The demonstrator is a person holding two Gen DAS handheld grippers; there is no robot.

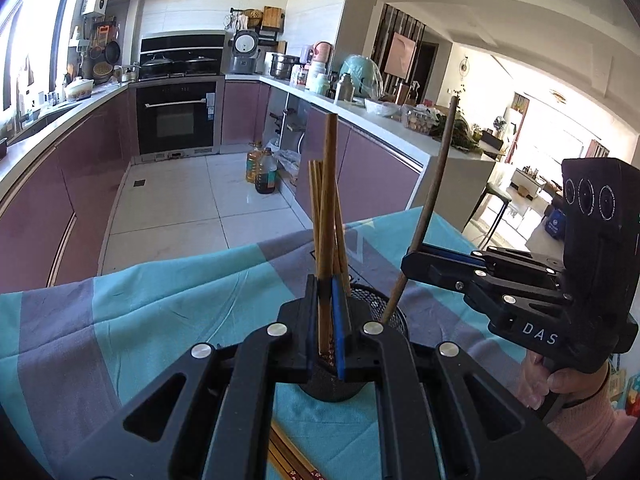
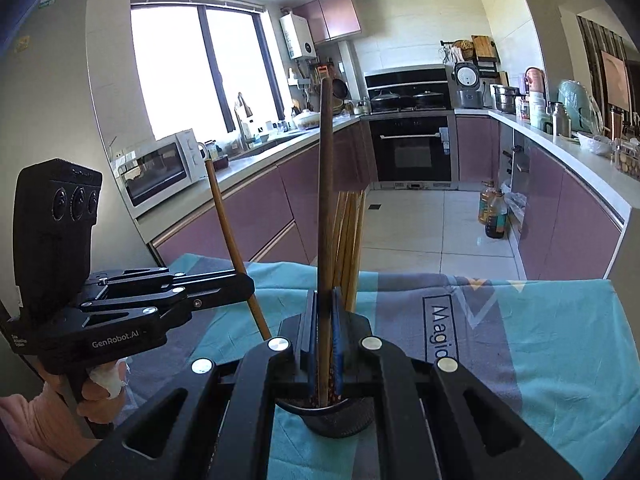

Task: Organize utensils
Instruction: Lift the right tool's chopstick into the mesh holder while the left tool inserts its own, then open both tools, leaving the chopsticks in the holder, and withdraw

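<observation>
1 teal-and-grey tablecloth (image 2: 560, 340), purple kitchen cabinets (image 2: 256, 216)

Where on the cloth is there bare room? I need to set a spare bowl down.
Free: the tablecloth right of the black mesh holder, and the left stretch in the left wrist view. Crowded: around the holder, where both grippers hold chopsticks.
</observation>
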